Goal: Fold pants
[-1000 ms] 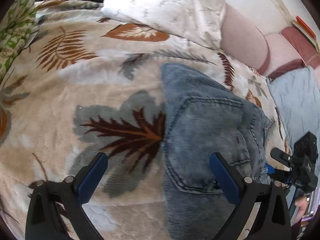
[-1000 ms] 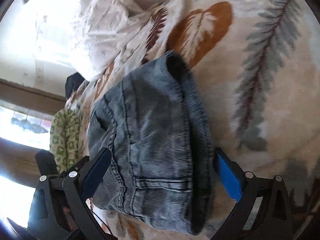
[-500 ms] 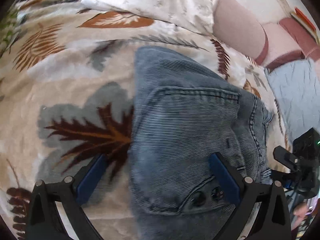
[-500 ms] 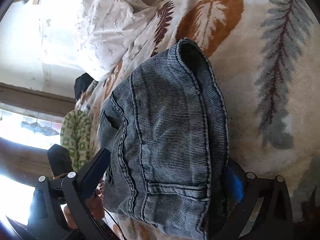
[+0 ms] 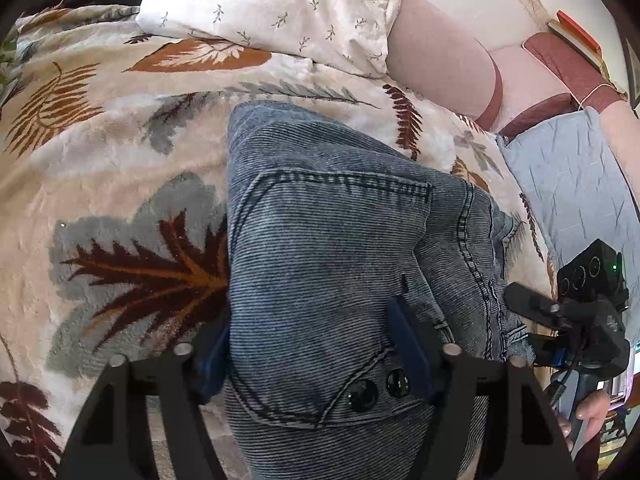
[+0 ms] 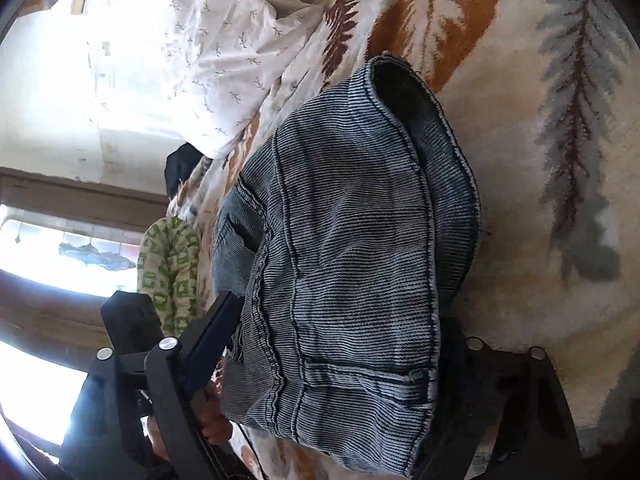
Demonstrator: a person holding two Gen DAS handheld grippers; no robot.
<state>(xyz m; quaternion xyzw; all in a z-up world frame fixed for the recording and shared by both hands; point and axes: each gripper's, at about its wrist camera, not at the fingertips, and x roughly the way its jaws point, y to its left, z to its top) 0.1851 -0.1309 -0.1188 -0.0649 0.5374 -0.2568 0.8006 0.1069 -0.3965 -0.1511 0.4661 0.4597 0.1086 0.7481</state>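
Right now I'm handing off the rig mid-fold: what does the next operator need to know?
Left gripper: jaws closing around the jeans near the pocket and two buttons; grip not confirmed.
Right gripper: straddles the folded bundle at the opposite edge; one finger is hidden under the denim, so its state is unclear.
Jeans lie on the leaf-print blanket, below the pillow.
Done: jeans folded into a compact, several-layer bundle.
Left: confirm both grips, then finish or tidy the fold.
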